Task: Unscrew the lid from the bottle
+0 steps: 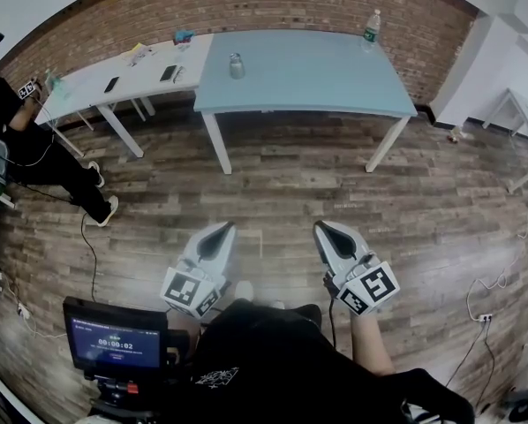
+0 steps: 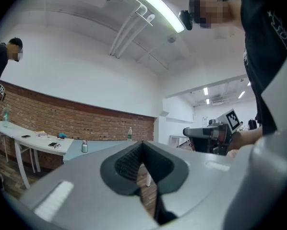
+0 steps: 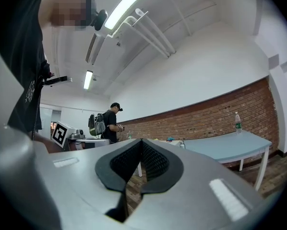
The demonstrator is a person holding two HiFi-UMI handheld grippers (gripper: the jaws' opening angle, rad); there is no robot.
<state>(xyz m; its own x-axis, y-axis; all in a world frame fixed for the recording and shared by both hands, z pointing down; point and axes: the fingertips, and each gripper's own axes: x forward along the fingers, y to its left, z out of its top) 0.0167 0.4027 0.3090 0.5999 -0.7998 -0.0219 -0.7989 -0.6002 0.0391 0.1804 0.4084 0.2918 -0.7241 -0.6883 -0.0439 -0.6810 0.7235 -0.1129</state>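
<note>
left gripper (image 1: 220, 230) and right gripper (image 1: 324, 228) low in the head view, side by side but apart, both pointing toward twelve o'clock. smooth grey plastic shells tapering to a blunt point, lined with black ribbed rubber pads (image 2: 126, 163). a black-and-white marker cube (image 1: 191, 290) at the rear of each. in the left gripper view, jaws pressed together at the tips, pinching nothing, only a sliver of floor visible through the hollow behind them. in the right gripper view, likewise closed tip to tip on nothing, the pads' fine ridges meeting in a v.

below, brown wood-plank floor (image 1: 290, 184), streaky and matte. far off at twelve o'clock, a pale blue flat-topped rectangular table (image 1: 317, 78) on slanted white legs, set against a rough red brick wall (image 1: 246, 7). on it, well apart from both grippers, a small squat silvery metal bottle (image 1: 237, 64), upright, lid on, toward the table's eleven o'clock side; too small for finer detail. at the table's one o'clock corner, a tall clear plastic bottle with a green label (image 1: 372, 26), upright, cap on.

touching the blue table at ten o'clock, a white table (image 1: 114, 82) with small flat dark items. at seven o'clock, a dark glowing monitor screen (image 1: 114, 338). at nine o'clock, a person in black clothes (image 1: 17, 140).
</note>
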